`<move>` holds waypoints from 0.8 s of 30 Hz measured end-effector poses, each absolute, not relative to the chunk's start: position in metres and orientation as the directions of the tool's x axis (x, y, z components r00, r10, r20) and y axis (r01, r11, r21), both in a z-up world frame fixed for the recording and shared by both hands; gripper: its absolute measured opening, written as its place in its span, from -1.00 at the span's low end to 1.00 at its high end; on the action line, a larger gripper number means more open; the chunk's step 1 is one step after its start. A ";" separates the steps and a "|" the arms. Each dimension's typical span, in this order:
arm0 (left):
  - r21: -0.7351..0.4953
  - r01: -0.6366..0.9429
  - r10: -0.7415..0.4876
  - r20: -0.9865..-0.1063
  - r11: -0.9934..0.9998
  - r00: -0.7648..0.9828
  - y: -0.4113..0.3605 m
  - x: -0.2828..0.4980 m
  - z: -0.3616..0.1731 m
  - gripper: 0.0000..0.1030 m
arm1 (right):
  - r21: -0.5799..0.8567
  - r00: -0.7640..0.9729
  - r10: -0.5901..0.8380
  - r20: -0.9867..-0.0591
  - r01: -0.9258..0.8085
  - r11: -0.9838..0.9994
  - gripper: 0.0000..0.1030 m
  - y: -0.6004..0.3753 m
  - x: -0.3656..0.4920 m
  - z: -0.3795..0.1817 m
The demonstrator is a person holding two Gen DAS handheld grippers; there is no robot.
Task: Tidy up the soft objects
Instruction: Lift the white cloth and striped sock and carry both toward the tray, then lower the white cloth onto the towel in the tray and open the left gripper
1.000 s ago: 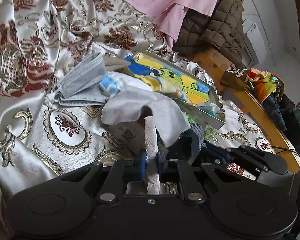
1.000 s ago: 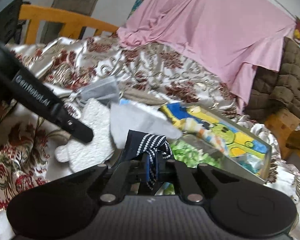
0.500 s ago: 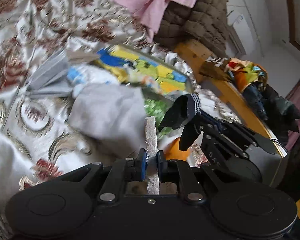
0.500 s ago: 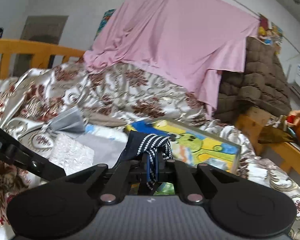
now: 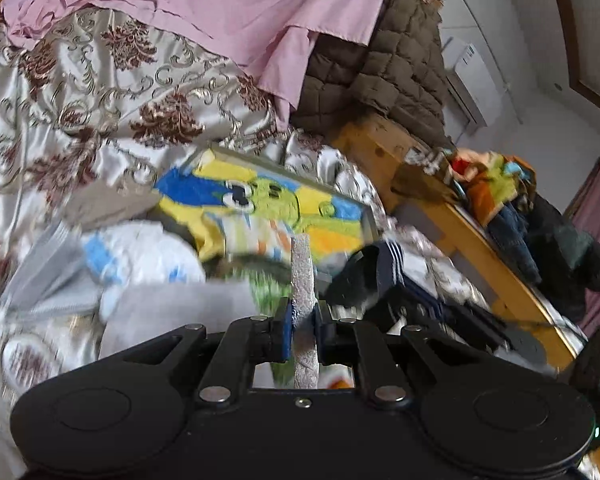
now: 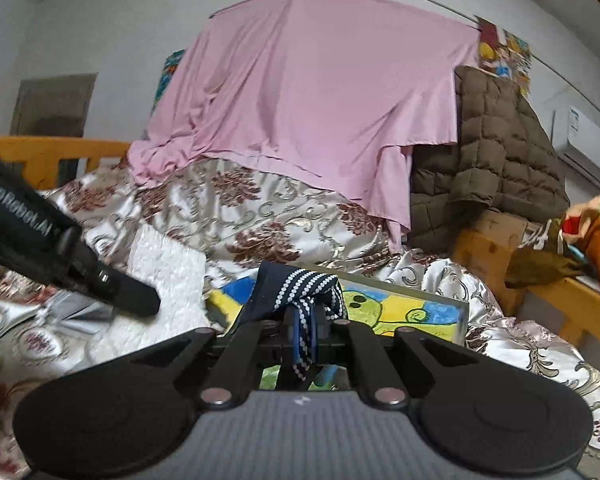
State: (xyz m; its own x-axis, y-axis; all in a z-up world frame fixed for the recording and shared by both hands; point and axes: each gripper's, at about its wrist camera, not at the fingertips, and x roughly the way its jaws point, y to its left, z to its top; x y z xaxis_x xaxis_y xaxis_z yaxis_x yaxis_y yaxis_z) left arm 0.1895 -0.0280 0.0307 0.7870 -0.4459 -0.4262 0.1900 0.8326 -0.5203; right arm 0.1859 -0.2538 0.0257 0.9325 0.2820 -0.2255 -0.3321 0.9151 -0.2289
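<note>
Two handheld grippers, each carrying one soft item above a bed draped in one silver-and-maroon brocade bedspread (image 5: 100, 92). Left gripper (image 5: 302, 325) clamping edge-on on one white textured cloth (image 5: 302, 272), the piece standing upright between the blue pads. Right gripper (image 6: 305, 330) pinching one navy sock with white dotted stripes (image 6: 296, 286), its cuff bunching up over the closed jaws. In the right wrist view, the left gripper reaching in from nine o'clock, the white cloth spreading flat beyond its tip (image 6: 168, 276); lettering along that arm reading "GenRobot.AI". In the left wrist view, the navy sock showing at three o'clock of the white cloth (image 5: 364, 276). One shallow box lined with a yellow, blue and green cartoon print (image 5: 268, 200) lying at twelve o'clock of both grippers, on the bedspread. One grey cloth (image 5: 172, 308) and one white-and-blue item (image 5: 140, 256), blurred, lying at nine to ten o'clock. One pink sheet (image 6: 312, 92) hanging behind, one brown quilted jacket (image 6: 492, 152) at two o'clock, one wooden bed frame (image 5: 476, 236).
</note>
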 end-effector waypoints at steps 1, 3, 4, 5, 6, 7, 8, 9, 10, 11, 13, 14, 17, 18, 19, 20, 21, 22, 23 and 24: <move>-0.520 0.189 -0.443 -0.420 0.833 0.792 -0.030 0.201 0.034 -0.77 | -0.215 0.933 0.281 -0.223 -0.328 0.920 -0.89 -0.257 0.195 0.026; -0.512 0.193 -0.435 -0.409 0.837 0.802 -0.036 0.222 0.039 -0.77 | -0.193 0.937 0.274 -0.216 -0.316 0.929 -0.89 -0.265 0.212 0.027; -0.502 0.199 -0.431 -0.404 0.842 0.807 -0.039 0.234 0.041 -0.77 | -0.180 0.940 0.268 -0.212 -0.307 0.935 -0.89 -0.268 0.221 0.027; -0.493 0.202 -0.427 -0.401 0.846 0.810 -0.043 0.243 0.043 -0.77 | -0.163 0.943 0.259 -0.210 -0.294 0.942 -0.89 -0.273 0.231 0.027; -0.481 0.208 -0.423 -0.399 0.852 0.813 -0.048 0.254 0.045 -0.76 | -0.145 0.945 0.251 -0.209 -0.283 0.948 -0.89 -0.277 0.240 0.027; -0.469 0.213 -0.421 -0.398 0.857 0.815 -0.053 0.265 0.046 -0.76 | -0.130 0.947 0.243 -0.210 -0.273 0.953 -0.89 -0.281 0.248 0.025; -0.461 0.217 -0.419 -0.398 0.861 0.816 -0.059 0.275 0.046 -0.76 | -0.116 0.948 0.236 -0.212 -0.264 0.957 -0.89 -0.286 0.254 0.023; -0.454 0.220 -0.418 -0.399 0.863 0.816 -0.063 0.286 0.046 -0.76 | -0.099 0.949 0.228 -0.216 -0.254 0.962 -0.89 -0.291 0.262 0.021; -0.449 0.222 -0.417 -0.401 0.865 0.816 -0.069 0.296 0.045 -0.76 | -0.083 0.950 0.221 -0.221 -0.244 0.966 -0.89 -0.295 0.269 0.019; -0.446 0.224 -0.419 -0.403 0.866 0.814 -0.075 0.307 0.043 -0.76 | -0.065 0.951 0.214 -0.225 -0.234 0.970 -0.89 -0.301 0.276 0.016; -0.440 0.227 -0.420 -0.409 0.869 0.810 -0.086 0.324 0.039 -0.76 | -0.035 0.951 0.206 -0.231 -0.220 0.975 -0.89 -0.309 0.287 0.012; -0.438 0.228 -0.420 -0.412 0.869 0.809 -0.091 0.331 0.037 -0.76 | -0.025 0.950 0.205 -0.236 -0.216 0.976 -0.89 -0.313 0.292 0.010; -0.441 0.234 -0.430 -0.421 0.866 0.798 -0.106 0.350 0.029 -0.76 | 0.019 0.950 0.194 -0.244 -0.196 0.980 -0.89 -0.323 0.306 0.007; -0.439 0.234 -0.430 -0.426 0.868 0.796 -0.110 0.356 0.027 -0.77 | 0.040 0.949 0.194 -0.250 -0.191 0.981 -0.89 -0.327 0.311 0.006; -0.438 0.234 -0.431 -0.429 0.868 0.794 -0.114 0.360 0.025 -0.77 | 0.052 0.947 0.195 -0.255 -0.188 0.981 -0.89 -0.329 0.314 0.005; -0.439 0.234 -0.433 -0.434 0.867 0.790 -0.117 0.365 0.022 -0.77 | 0.058 0.945 0.195 -0.262 -0.187 0.981 -0.89 -0.332 0.316 0.004; -0.439 0.230 -0.431 -0.442 0.869 0.787 -0.121 0.370 0.019 -0.77 | 0.061 0.945 0.192 -0.266 -0.182 0.981 -0.89 -0.334 0.318 0.003; -0.440 0.222 -0.427 -0.448 0.870 0.786 -0.123 0.375 0.016 -0.77 | 0.069 0.942 0.190 -0.275 -0.178 0.982 -0.89 -0.336 0.321 0.002; -0.444 0.216 -0.426 -0.452 0.869 0.784 -0.124 0.378 0.013 -0.77 | 0.081 0.940 0.189 -0.284 -0.173 0.982 -0.89 -0.339 0.322 0.001; -0.450 0.208 -0.424 -0.457 0.869 0.782 -0.126 0.381 0.010 -0.77 | 0.094 0.937 0.189 -0.293 -0.169 0.981 -0.89 -0.341 0.324 -0.001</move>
